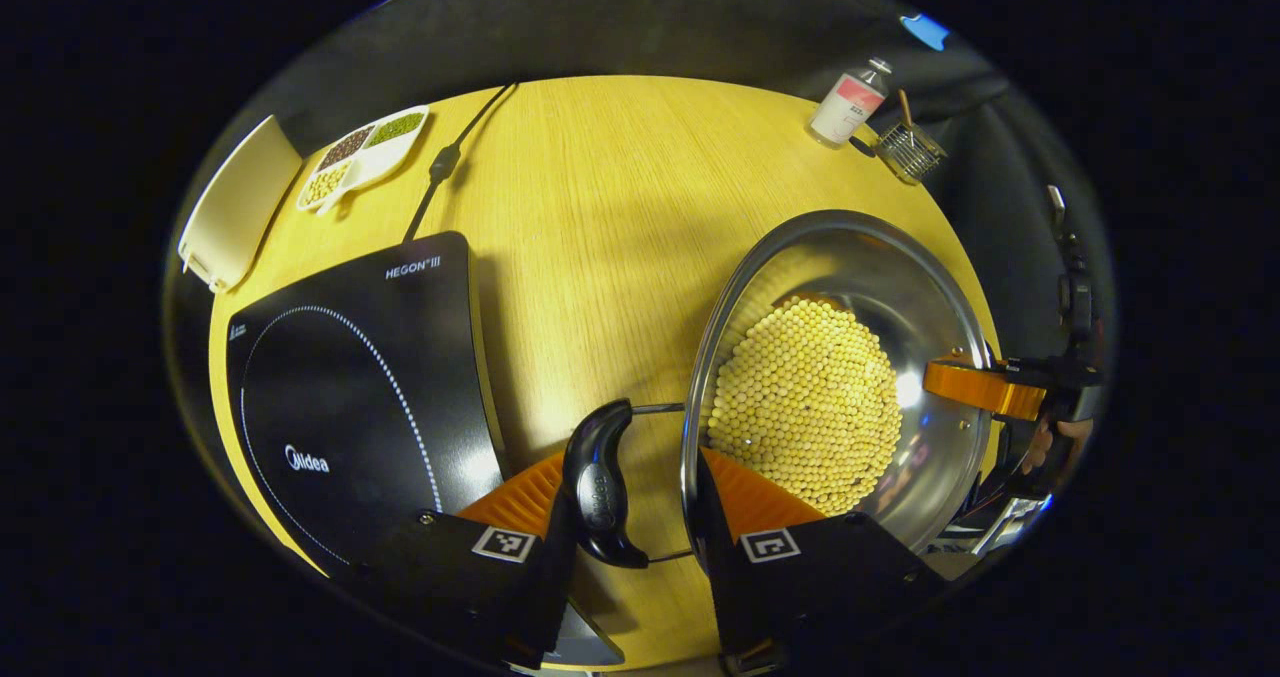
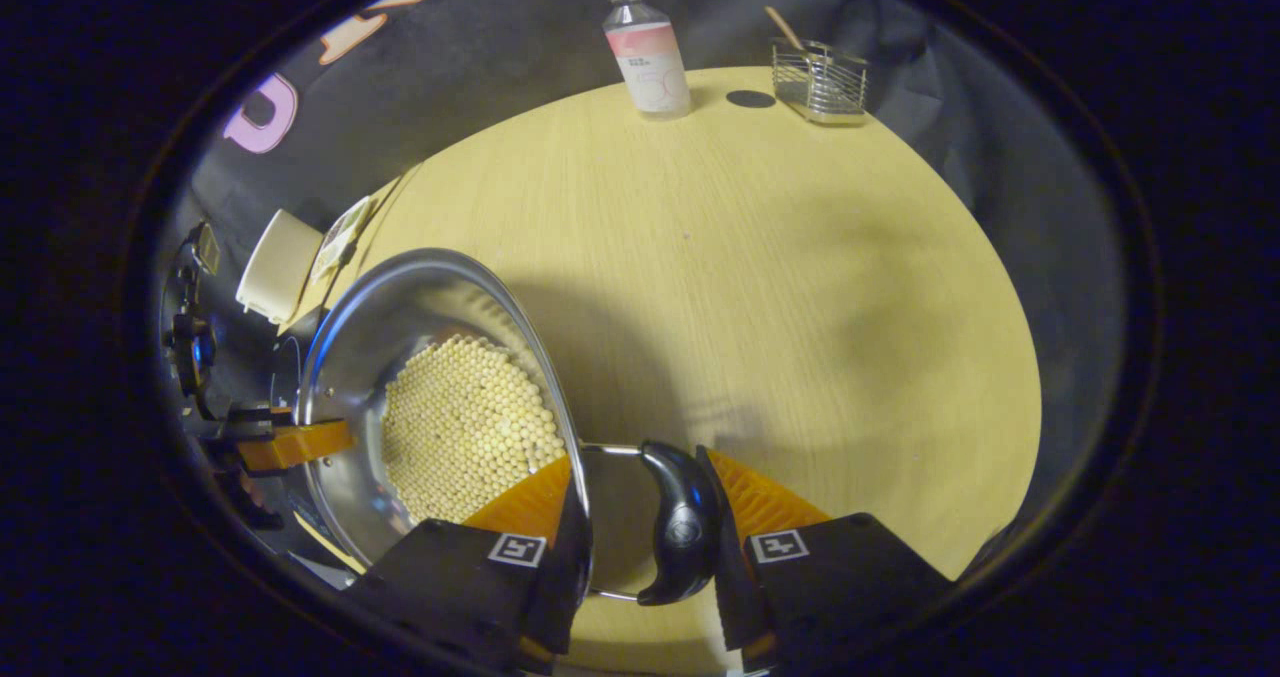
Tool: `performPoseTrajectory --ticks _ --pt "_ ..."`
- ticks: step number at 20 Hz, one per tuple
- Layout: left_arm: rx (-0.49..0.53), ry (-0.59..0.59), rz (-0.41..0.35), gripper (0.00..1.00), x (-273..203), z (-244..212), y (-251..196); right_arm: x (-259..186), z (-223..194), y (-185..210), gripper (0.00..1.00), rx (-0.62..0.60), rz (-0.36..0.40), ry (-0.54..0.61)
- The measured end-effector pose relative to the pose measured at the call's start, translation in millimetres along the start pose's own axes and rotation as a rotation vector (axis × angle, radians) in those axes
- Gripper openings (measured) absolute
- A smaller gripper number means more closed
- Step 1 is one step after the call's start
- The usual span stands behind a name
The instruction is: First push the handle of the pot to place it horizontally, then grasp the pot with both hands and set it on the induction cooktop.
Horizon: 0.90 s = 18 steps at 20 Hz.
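I'm working over a pale wooden tabletop (image 1: pixel 600 217) ringed by the booth's dark cloth wall. Nearest in the left gripper view, my left gripper (image 1: pixel 632 497) is parted, its fingers straddling the pot's black side handle (image 1: pixel 598 482) and the rim beside it; one finger sits outside the handle, the other lies inside the pot, and I cannot tell whether either presses yet. In the right gripper view, my right gripper (image 2: pixel 640 502) stands likewise parted at the opposite handle (image 2: pixel 680 522), one finger within the bowl and one just outside the handle; contact is unclear there too. The pot (image 1: pixel 900 287) is a shiny steel bowl resting on the tabletop, holding a heap of small pale-yellow beans (image 1: pixel 810 407). Just beside it, toward my left, lies the black induction cooktop (image 1: pixel 350 397), its cord (image 1: pixel 445 162) trailing away. Farther off sit a divided dish of coloured beans (image 1: pixel 362 155) and a cream lid-like piece (image 1: pixel 240 202) at the edge. At the far side stand a labelled bottle (image 2: pixel 648 52) and a wire basket (image 2: pixel 820 82).
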<state>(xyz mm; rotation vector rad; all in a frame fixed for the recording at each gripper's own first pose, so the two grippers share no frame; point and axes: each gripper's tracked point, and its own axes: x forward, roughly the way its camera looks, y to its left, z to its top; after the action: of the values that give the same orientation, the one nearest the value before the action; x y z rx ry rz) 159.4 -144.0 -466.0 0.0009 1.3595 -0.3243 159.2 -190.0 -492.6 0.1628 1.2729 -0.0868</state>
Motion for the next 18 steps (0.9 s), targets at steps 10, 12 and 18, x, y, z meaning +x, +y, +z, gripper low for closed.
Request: performPoseTrajectory --ticks 10,12,18 --pt "-0.074 -0.129 0.106 0.59 -69.0 0.0 27.6 -39.2 0.6 69.0 0.52 -0.062 0.155 -0.031" --pt "-0.106 -0.149 0.135 0.60 -85.2 -4.9 29.1 -43.4 -5.2 95.3 0.59 -0.098 0.196 -0.031" --pt "-0.157 -0.164 0.126 0.59 -88.5 -11.3 39.8 -52.5 -29.7 171.5 0.58 -0.134 0.199 -0.042"
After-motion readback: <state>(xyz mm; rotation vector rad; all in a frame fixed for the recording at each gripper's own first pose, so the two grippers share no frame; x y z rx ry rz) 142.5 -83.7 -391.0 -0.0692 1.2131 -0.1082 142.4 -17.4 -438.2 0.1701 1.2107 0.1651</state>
